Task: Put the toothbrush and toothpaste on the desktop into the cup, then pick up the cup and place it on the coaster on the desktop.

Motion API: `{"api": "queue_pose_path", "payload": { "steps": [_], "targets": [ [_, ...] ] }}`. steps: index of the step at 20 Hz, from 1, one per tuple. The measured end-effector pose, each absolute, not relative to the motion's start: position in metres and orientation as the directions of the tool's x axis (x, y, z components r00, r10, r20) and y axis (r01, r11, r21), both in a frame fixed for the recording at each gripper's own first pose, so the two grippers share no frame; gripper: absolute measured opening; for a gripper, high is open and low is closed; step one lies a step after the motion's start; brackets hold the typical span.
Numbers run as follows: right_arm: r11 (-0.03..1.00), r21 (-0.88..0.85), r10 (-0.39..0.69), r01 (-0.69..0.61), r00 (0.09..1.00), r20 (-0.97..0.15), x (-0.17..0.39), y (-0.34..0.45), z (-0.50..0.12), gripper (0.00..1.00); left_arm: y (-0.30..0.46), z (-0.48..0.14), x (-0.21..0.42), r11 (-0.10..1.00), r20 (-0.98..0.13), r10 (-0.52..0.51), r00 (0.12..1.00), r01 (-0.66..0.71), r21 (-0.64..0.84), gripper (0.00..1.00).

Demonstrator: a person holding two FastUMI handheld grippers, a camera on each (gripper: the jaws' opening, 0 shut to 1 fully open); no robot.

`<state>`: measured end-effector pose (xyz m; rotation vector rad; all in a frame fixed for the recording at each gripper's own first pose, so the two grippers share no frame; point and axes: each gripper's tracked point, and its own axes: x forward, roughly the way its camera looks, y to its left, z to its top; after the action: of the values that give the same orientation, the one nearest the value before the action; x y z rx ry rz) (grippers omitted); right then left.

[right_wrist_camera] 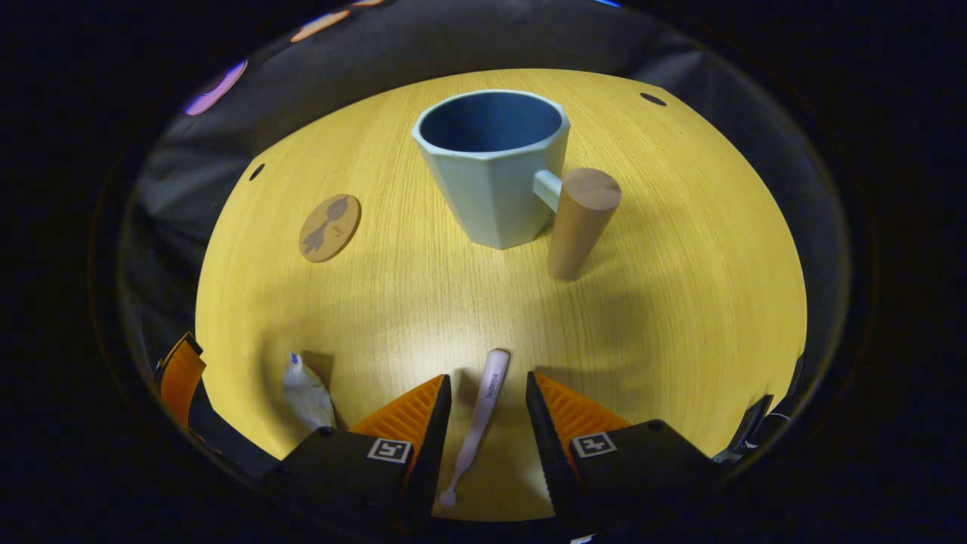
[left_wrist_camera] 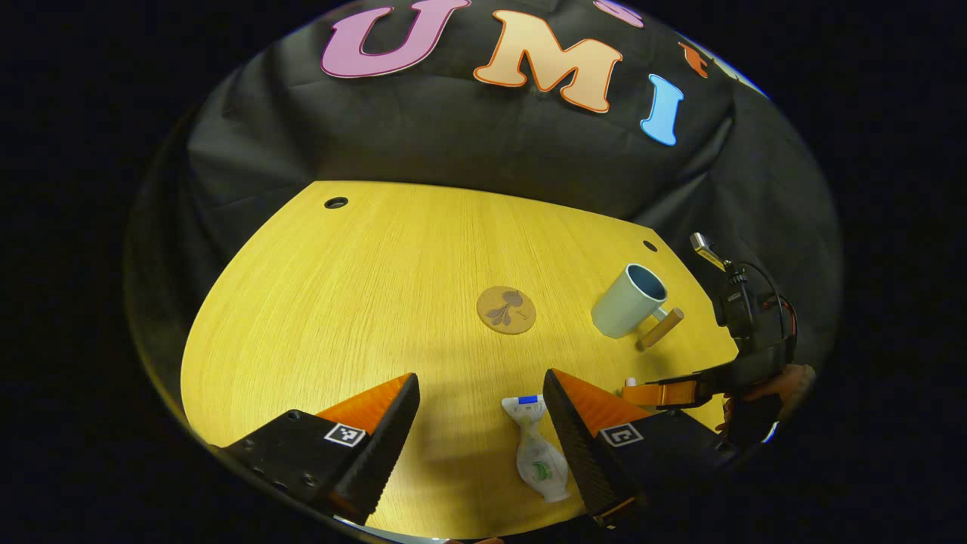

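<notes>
A pale pink toothbrush lies flat on the yellow wooden desktop. It sits between the fingers of my right gripper, which is open with a gap on each side of the handle. A white toothpaste tube lies on the desk just inside the right finger of my left gripper, which is wide open and holds nothing. The toothpaste also shows at lower left in the right gripper view. The light blue cup with a wooden handle stands upright and empty ahead. A round brown coaster lies to its left.
In the left gripper view the coaster lies mid-desk and the cup to its right. The right gripper and the hand holding it are at the desk's right edge. Cable holes are near the far corners.
</notes>
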<state>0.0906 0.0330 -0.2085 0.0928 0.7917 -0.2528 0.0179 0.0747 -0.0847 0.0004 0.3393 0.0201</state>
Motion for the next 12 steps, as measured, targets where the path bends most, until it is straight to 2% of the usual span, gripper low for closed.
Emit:
{"api": "queue_pose_path", "payload": {
  "steps": [1,2,3,4,5,8,10,11,12],
  "targets": [
    [0.967,-0.019,-0.189,0.254,0.667,-0.721,0.091,0.033,-0.212,0.48,0.077,-0.085,0.02,1.0,-0.336,0.023,0.942,-0.022,0.006,0.96],
    [0.967,-0.029,-0.193,0.252,0.658,-0.727,0.09,0.033,-0.214,0.49,0.079,-0.085,0.019,1.0,-0.339,0.028,0.94,-0.026,0.01,0.96],
    [0.967,-0.033,-0.194,0.252,0.651,-0.734,0.089,0.034,-0.214,0.39,0.081,-0.085,0.02,0.999,-0.341,0.034,0.939,-0.031,0.015,0.96],
    [0.968,-0.035,-0.194,0.247,0.656,-0.729,0.091,0.034,-0.213,0.36,0.081,-0.087,0.021,0.999,-0.339,0.04,0.94,-0.036,0.02,0.96],
    [0.968,-0.046,-0.202,0.248,0.652,-0.731,0.091,0.032,-0.214,0.45,0.082,-0.088,0.022,0.999,-0.34,0.046,0.939,-0.04,0.023,0.96],
    [0.964,-0.063,-0.222,0.257,0.651,-0.726,0.09,0.027,-0.211,0.17,0.082,-0.09,0.022,0.999,-0.345,0.052,0.937,-0.047,0.022,0.96],
    [0.964,-0.072,-0.228,0.258,0.65,-0.725,0.09,0.025,-0.213,0.18,0.081,-0.092,0.022,0.998,-0.352,0.055,0.934,-0.052,0.02,0.96],
    [0.966,-0.071,-0.221,0.249,0.65,-0.727,0.09,0.026,-0.212,0.14,0.081,-0.092,0.022,0.998,-0.36,0.058,0.931,-0.054,0.021,0.96],
    [0.968,-0.068,-0.214,0.242,0.649,-0.73,0.09,0.025,-0.214,0.14,0.081,-0.096,0.022,0.998,-0.371,0.06,0.927,-0.058,0.018,0.96]
  ]
}}
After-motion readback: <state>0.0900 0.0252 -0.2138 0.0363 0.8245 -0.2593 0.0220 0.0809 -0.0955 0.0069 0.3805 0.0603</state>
